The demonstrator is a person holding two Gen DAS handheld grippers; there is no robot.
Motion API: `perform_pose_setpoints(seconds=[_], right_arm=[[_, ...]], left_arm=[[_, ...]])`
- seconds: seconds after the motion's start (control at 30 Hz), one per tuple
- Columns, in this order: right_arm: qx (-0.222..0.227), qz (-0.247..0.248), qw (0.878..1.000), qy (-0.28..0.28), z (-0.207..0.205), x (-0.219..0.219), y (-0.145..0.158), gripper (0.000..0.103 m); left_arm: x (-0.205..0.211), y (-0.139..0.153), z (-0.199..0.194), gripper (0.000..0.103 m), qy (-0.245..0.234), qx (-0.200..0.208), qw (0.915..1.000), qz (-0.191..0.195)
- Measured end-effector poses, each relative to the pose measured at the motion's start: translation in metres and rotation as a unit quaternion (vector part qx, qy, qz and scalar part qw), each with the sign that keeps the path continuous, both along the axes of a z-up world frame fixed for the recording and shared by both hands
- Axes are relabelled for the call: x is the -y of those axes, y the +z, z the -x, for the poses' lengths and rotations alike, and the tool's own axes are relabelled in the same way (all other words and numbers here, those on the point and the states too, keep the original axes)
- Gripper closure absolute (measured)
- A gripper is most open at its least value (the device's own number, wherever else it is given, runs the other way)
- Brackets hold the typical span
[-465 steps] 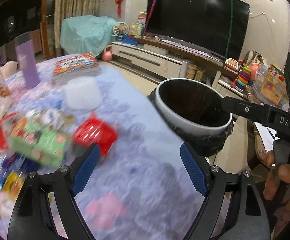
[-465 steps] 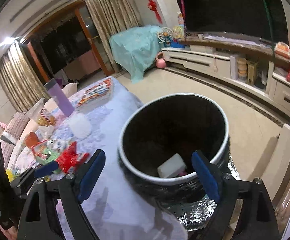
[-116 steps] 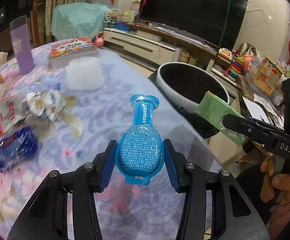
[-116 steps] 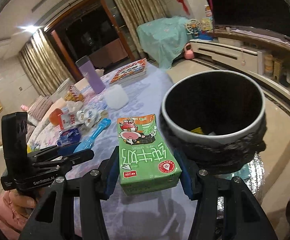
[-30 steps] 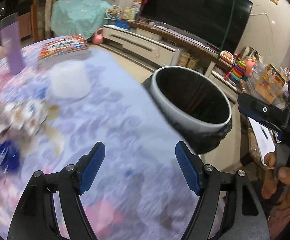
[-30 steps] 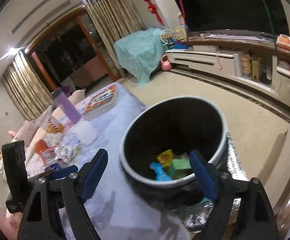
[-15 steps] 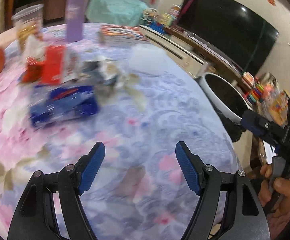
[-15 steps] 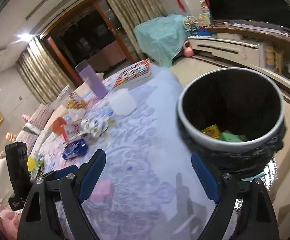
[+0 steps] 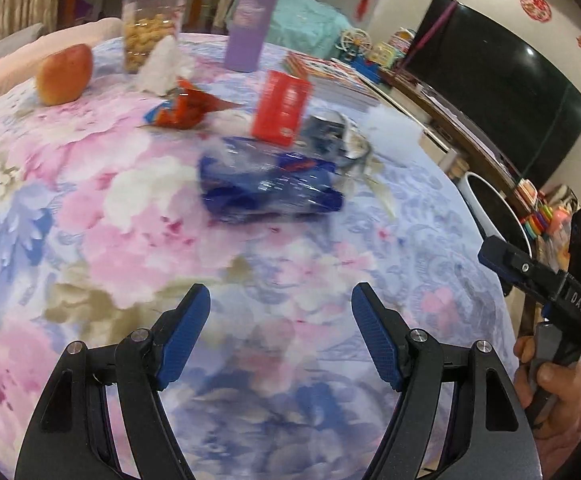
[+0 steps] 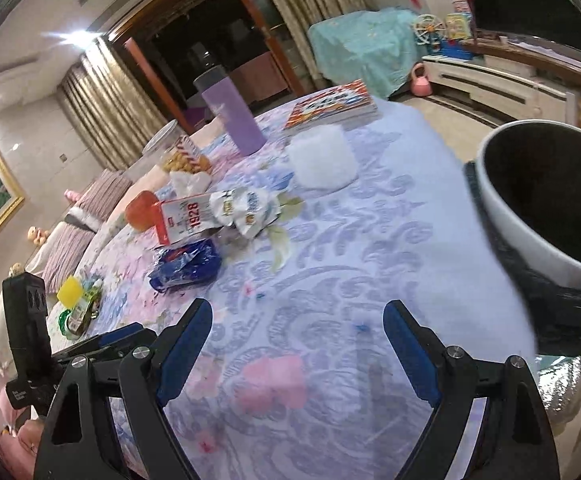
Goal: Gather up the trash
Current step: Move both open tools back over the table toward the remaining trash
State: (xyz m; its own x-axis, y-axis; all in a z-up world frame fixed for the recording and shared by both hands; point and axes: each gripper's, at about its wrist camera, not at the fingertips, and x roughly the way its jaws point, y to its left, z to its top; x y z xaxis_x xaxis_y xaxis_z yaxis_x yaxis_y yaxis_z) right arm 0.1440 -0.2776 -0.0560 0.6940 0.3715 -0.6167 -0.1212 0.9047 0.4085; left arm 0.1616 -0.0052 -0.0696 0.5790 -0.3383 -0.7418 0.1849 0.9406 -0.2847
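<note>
A crumpled blue wrapper (image 9: 268,186) (image 10: 186,266) lies on the flowered tablecloth, ahead of my left gripper (image 9: 280,332), which is open and empty. Behind the wrapper stand a red carton (image 9: 280,108) (image 10: 182,218), a red-orange snack bag (image 9: 182,106) and a crumpled white wrapper (image 10: 244,210). Over the cloth nearer the table's edge my right gripper (image 10: 296,346) hangs open and empty. The white-rimmed trash bin (image 10: 546,216) (image 9: 490,212) with its black liner stands just off the table edge at the right.
On the far side of the table are an apple (image 9: 64,74), a clear snack jar (image 9: 152,26), a purple tumbler (image 10: 230,116), a white tissue roll (image 10: 322,156) and a book (image 10: 332,106). Small green and yellow items (image 10: 76,306) lie at the left edge. A TV (image 9: 490,80) stands behind.
Both grippers swung away from the bin and back over the table, staying open and empty. The blue wrapper and red carton now sit closer in front of the left gripper.
</note>
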Motion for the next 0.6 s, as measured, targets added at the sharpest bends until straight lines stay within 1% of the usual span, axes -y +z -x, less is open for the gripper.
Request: perform_pose_setpoints(seconds=[0.17, 0.3, 0.43, 0.6], right_arm=[[-0.002, 0.005, 1.000, 0.017, -0.013, -0.016, -0.004, 0.014], [-0.008, 0.000, 1.000, 0.026, -0.025, -0.022, -0.005, 0.014], [-0.007, -0.004, 1.000, 0.029, -0.036, -0.027, -0.005, 0.014], [0.002, -0.007, 0.999, 0.032, -0.053, -0.034, 0.000, 0.014]], left_arm=[[-0.015, 0.001, -0.012, 0.028, 0.002, 0.004, 1.0000, -0.009], [-0.023, -0.004, -0.026, 0.028, -0.004, -0.005, 1.0000, -0.003], [-0.022, -0.008, -0.038, 0.028, -0.009, -0.008, 0.9999, -0.011], [-0.020, -0.007, -0.052, 0.027, -0.025, 0.003, 0.9996, -0.013]])
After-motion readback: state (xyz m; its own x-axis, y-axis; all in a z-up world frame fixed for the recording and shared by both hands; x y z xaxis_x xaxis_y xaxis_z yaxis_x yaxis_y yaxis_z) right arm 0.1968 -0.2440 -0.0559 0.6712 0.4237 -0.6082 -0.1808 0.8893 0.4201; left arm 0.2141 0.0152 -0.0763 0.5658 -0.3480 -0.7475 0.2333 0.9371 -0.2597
